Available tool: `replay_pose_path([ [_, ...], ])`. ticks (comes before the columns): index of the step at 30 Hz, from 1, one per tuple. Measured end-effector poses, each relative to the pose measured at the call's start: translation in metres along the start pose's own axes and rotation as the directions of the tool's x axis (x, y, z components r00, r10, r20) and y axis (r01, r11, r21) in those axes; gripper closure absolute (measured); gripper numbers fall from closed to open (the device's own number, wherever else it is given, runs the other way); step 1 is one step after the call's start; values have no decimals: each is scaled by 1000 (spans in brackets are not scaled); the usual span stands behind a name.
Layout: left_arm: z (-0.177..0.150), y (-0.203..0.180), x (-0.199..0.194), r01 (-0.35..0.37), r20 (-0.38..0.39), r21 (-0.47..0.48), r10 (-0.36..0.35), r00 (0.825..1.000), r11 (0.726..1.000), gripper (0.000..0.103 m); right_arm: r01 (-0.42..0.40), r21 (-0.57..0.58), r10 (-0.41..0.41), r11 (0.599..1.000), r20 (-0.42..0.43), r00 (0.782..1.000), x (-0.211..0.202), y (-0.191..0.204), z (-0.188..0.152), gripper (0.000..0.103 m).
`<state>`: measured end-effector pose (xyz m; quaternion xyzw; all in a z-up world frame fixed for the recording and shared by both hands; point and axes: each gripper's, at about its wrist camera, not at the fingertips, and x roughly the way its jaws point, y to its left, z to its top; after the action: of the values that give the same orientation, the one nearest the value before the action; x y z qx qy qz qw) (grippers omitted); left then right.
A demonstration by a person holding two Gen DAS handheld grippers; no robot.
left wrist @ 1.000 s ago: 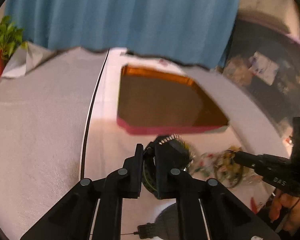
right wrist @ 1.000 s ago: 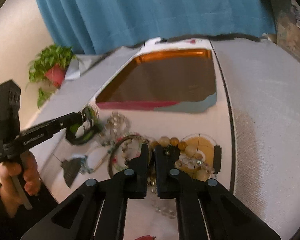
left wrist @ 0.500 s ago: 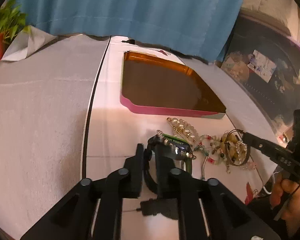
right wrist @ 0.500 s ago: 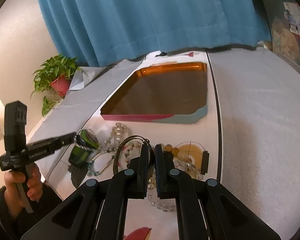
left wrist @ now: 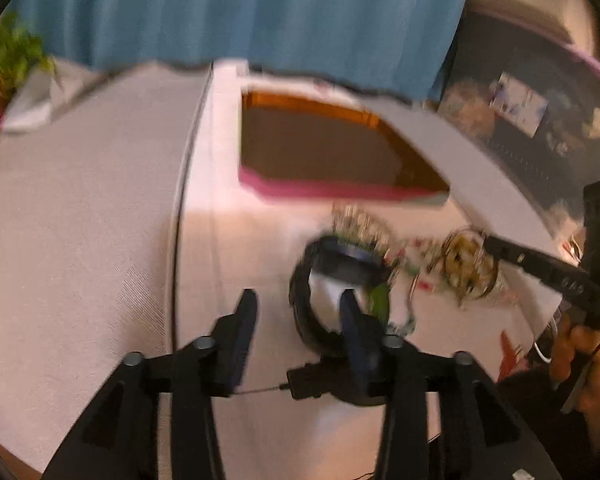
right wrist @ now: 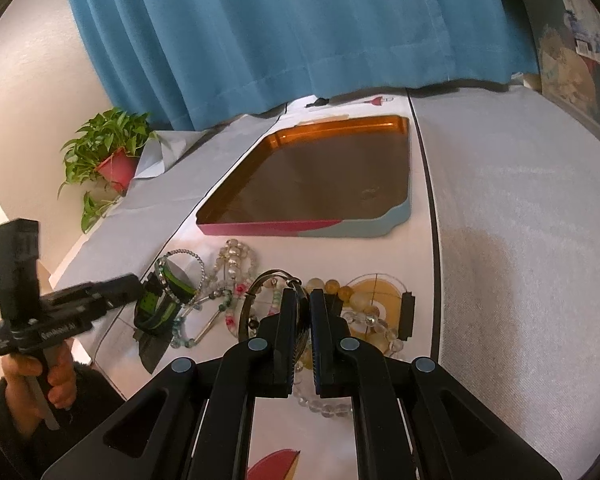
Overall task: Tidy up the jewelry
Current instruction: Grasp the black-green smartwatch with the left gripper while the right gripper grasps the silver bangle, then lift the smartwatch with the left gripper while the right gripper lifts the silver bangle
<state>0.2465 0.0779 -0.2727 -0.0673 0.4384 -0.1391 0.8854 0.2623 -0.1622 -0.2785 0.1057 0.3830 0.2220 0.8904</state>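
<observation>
Two grippers working over the jewelry: left gripper (left wrist: 296,312) spreading wide, right-hand finger (left wrist: 354,320) poking through the loop of the black-and-green watch (left wrist: 332,280), watch sitting on the white mat (left wrist: 228,240) just short of the orange tray (right wrist: 320,176). Right gripper (right wrist: 304,312) pinching tight on the thin metal bangle (right wrist: 260,292), hovering amid the beaded bracelets (right wrist: 236,260). Showing white lettering on the left gripper's side, too blurred for reading. Sitting beyond the mat's corner, potted plant (right wrist: 108,152).
</observation>
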Motion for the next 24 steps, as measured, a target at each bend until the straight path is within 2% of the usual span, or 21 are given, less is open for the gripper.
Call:
replay_pose_path([
  [1, 1, -1, -1, -8, 22, 12, 8, 1000, 1000, 58, 0, 0, 0, 1000, -12, 1000, 3, 0, -1, 96],
  [4, 1, -13, 7, -89, 19, 95, 87, 996, 991, 59, 11, -13, -11, 1000, -41, 999, 10, 2, -4, 96],
  [5, 1, -17, 9, -109, 21, 116, 107, 994, 987, 66, 16, -17, -17, 1000, -47, 999, 12, 2, -5, 96],
  [6, 2, -20, 10, -116, 20, 132, 114, 993, 984, 79, 19, -19, -20, 1000, -52, 998, 13, 3, -6, 96],
  [8, 4, -17, 10, -88, 7, 113, 88, 996, 990, 89, 23, -15, -23, 1000, -56, 998, 13, 1, -7, 96],
  [10, 6, -5, 7, -48, -3, 48, 48, 999, 998, 93, 16, -8, -16, 1000, -33, 999, 7, -1, -6, 96],
  [11, 7, 0, 4, -36, -1, 23, 36, 999, 999, 93, 17, -20, -18, 1000, -12, 1000, 1, 0, -5, 96],
  [13, 8, 5, -8, -68, 36, -3, 68, 997, 998, 93, 29, -36, -28, 999, 19, 999, -7, 2, -3, 96],
  [18, 6, 11, -27, -70, 70, -38, 72, 995, 997, 93, 25, -3, -24, 1000, 77, 997, -33, -7, 3, 96],
  [20, 1, 13, -28, -89, 53, -38, 91, 994, 995, 93, 60, 5, -60, 998, 92, 994, -48, -16, 2, 96],
  [24, -14, 21, -23, -103, -4, -29, 103, 995, 994, 93, 203, 63, -206, 977, 43, 978, -63, -50, -9, 96],
])
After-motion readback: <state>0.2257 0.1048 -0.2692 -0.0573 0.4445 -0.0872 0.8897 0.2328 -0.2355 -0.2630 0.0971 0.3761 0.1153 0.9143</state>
